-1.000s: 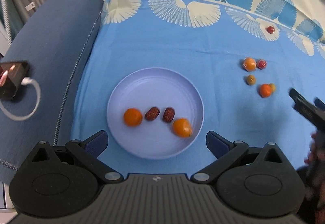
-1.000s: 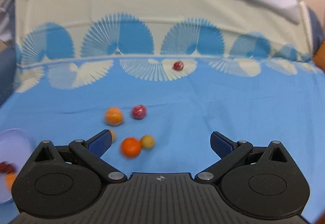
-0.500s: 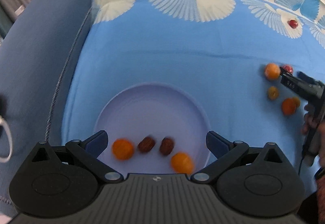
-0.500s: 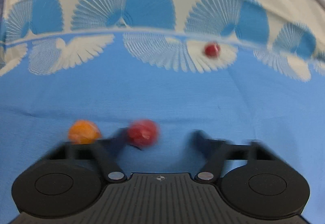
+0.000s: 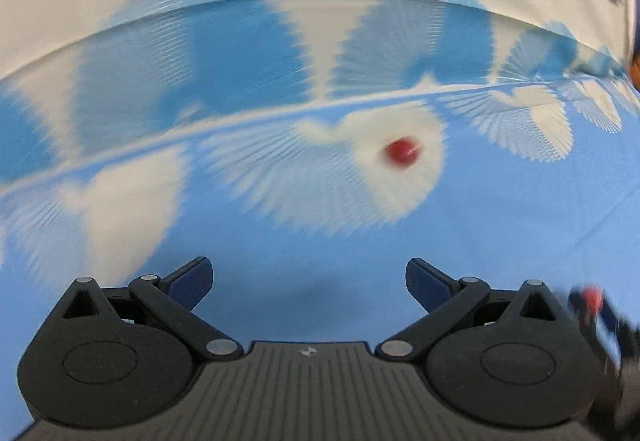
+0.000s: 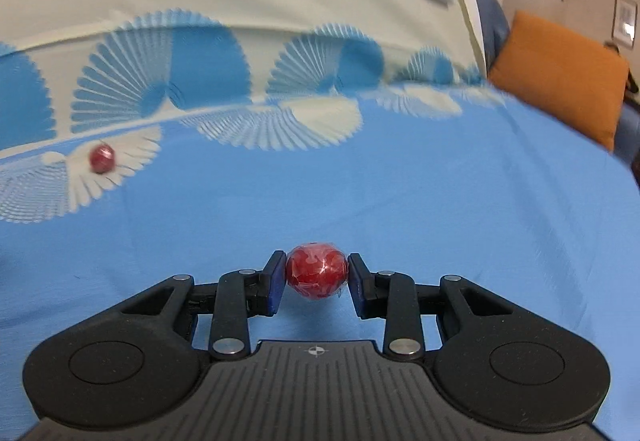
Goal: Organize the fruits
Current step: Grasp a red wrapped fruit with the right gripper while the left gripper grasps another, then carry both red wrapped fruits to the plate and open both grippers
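Two blue-padded fingers (image 6: 275, 283) of the right gripper (image 6: 316, 281) are closed nearly together on a red fruit (image 6: 317, 276), one pad pressing each side; the fruit looks glossy, as if wrapped in clear film, and it sits at the fingertips above the blue cloth (image 6: 400, 209). Farther out and to the left in the right wrist view, a second red fruit (image 6: 101, 159) lies on a white fan motif of the cloth, well apart from the held one. Beyond it the cloth turns cream with large blue fan shapes, and at the far right an orange cushion (image 6: 560, 77) leans against a blue sofa arm; framed pictures hang on the wall behind, too small to read. The left gripper (image 5: 308, 283) has its fingers (image 5: 191, 281) spread wide with nothing between them, only blue cloth (image 5: 308, 241) under the gap. Ahead of it, slightly right of centre, the loose red fruit (image 5: 402, 152) rests on the same white fan motif, blurred in this view. At the lower right edge of the left wrist view a dark, smeared shape with a spot of red shows, probably the right gripper and its fruit, though the blur leaves that unsure. No brand, label or readable writing shows on either gripper, only a small crosshair mark on the ribbed body of each.
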`<state>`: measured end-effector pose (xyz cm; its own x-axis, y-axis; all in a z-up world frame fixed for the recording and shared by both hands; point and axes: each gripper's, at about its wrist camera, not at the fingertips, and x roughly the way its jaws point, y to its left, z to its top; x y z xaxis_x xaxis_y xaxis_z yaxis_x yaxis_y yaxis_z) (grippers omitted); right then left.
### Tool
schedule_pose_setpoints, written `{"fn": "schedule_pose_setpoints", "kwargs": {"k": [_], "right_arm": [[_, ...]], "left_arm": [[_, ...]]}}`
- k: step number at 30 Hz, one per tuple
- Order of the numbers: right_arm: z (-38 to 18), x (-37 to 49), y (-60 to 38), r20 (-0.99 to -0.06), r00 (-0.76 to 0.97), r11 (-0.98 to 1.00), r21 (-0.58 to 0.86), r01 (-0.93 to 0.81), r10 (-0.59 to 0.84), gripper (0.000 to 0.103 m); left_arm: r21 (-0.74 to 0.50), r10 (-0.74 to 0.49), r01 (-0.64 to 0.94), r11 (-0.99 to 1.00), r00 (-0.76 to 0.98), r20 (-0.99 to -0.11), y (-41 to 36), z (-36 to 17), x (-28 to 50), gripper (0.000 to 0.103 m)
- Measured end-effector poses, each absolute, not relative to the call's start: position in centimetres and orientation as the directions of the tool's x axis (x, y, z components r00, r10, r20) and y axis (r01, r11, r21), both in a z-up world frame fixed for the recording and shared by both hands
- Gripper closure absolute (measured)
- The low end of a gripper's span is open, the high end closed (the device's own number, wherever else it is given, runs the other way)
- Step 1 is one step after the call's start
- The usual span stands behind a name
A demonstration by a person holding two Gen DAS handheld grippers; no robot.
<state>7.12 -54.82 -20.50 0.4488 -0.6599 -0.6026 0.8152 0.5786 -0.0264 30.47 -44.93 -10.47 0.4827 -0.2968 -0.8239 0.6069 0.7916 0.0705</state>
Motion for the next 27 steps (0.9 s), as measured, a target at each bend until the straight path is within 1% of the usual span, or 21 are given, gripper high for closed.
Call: {"fn": "schedule_pose_setpoints", "kwargs": {"k": [3,5,7,10,11,12,13,14,16,21,24,27], "right_arm": [[-21.7,7.3,-55.9,-0.645,0.438,0.575,-0.002,0.818,-0.626,0.068],[-21.8,7.7,-55.8,-0.646,0.442,0.571,0.012,0.821,-0.622,0.067],[-22.0,7.7,-56.0,-0.643,0.448,0.576,0.012,0.817,-0.621,0.067],[-22.0,7.5,-55.8,-0.64,0.448,0.574,0.014,0.819,-0.624,0.066],[-22.0,7.6,-55.9,-0.639,0.447,0.572,0.014,0.82,-0.625,0.066],[-22.0,7.7,-55.9,-0.638,0.447,0.571,0.014,0.821,-0.627,0.066],[-22.0,7.7,-55.8,-0.636,0.446,0.571,0.01,0.821,-0.63,0.066],[-21.9,7.7,-55.9,-0.636,0.446,0.57,0.011,0.822,-0.63,0.067],[-21.7,7.3,-56.0,-0.636,0.451,0.56,0.036,0.828,-0.626,0.068],[-21.0,6.9,-56.0,-0.589,0.469,0.542,0.061,0.838,-0.658,0.068],[-20.7,6.8,-55.7,-0.563,0.475,0.548,0.048,0.835,-0.676,0.068],[-20.6,7.0,-54.9,-0.537,0.46,0.547,-0.003,0.837,-0.707,0.068]], "left_arm": [[0.115,-0.297,0.642,0.758,0.497,-0.816,-51.1,-12.6,32.0,0.0],[0.133,-0.291,0.647,0.751,0.505,-0.813,-54.1,-13.7,33.1,0.0],[0.145,-0.281,0.646,0.75,0.509,-0.814,-56.2,-14.9,34.4,0.0],[0.176,-0.221,0.611,0.772,0.517,-0.827,-58.4,-16.7,36.4,0.0],[0.177,-0.21,0.594,0.784,0.523,-0.826,-58.5,-16.9,36.8,0.003],[0.17,-0.206,0.584,0.794,0.522,-0.828,-58.6,-17.1,37.2,0.009],[0.154,-0.205,0.576,0.802,0.51,-0.835,-58.5,-17.3,37.7,0.033],[0.127,-0.215,0.583,0.803,0.481,-0.85,-58.4,-17.4,38.0,0.072],[0.096,-0.235,0.593,0.8,0.457,-0.858,-58.0,-17.4,38.2,0.071],[0.126,-0.256,0.614,0.779,0.494,-0.831,-54.9,-15.4,36.5,0.071],[0.091,-0.282,0.606,0.791,0.492,-0.823,-51.1,-13.1,34.3,0.071],[0.029,-0.292,0.553,0.833,0.484,-0.825,-44.4,-10.9,31.3,0.071]]}}
